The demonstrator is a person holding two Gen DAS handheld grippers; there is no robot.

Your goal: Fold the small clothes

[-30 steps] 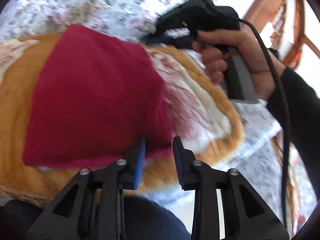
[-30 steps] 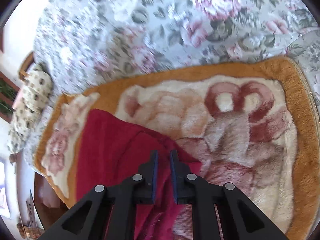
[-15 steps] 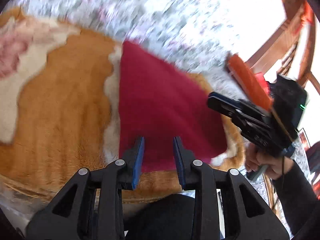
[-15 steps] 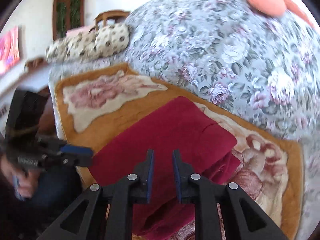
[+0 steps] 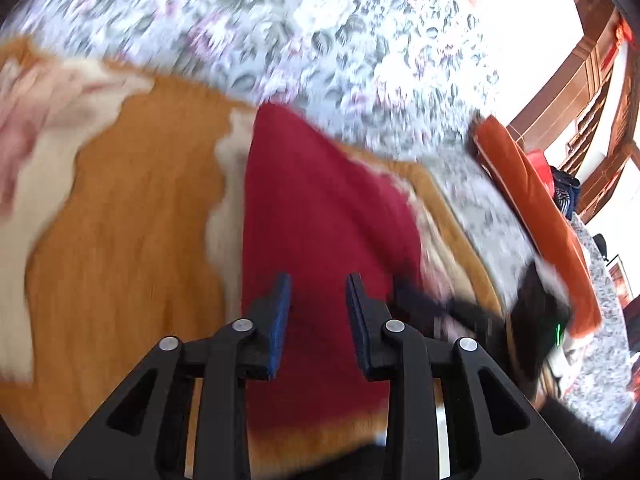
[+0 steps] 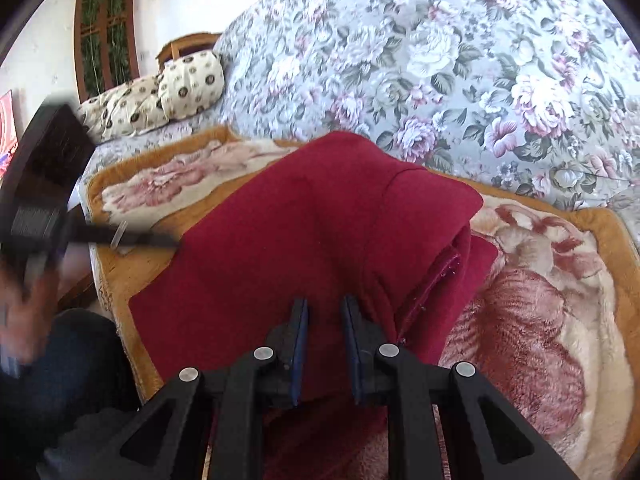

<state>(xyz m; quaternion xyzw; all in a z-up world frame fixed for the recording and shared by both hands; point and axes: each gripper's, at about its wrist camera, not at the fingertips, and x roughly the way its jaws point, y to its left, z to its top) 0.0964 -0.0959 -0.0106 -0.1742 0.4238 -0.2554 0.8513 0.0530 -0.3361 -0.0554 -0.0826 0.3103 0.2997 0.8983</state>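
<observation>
A dark red garment (image 6: 304,220) lies folded on an orange and cream blanket (image 6: 540,300), with doubled layers showing along its right side. My right gripper (image 6: 324,304) hovers over the garment's near edge. Its jaws stand a narrow gap apart and are closing, and only the cloth below shows through the gap. In the left wrist view the same garment (image 5: 320,208) sits ahead of my left gripper (image 5: 318,280), which is open and empty above the near part. My right gripper (image 5: 420,300) is a dark blur at the garment's right edge. My left gripper (image 6: 160,240) shows blurred at the left.
A floral bedspread (image 6: 440,60) rises behind the blanket, with two patterned pillows (image 6: 160,92) at the far left. An orange cushion (image 5: 528,200) and wooden furniture (image 5: 592,80) stand to the right. The person's dark-trousered leg (image 6: 60,360) is at the blanket's near edge.
Both grippers have swung round over the blanket. The right one has rolled and drawn back from the garment's middle to its near edge. The left one now sits over the red cloth.
</observation>
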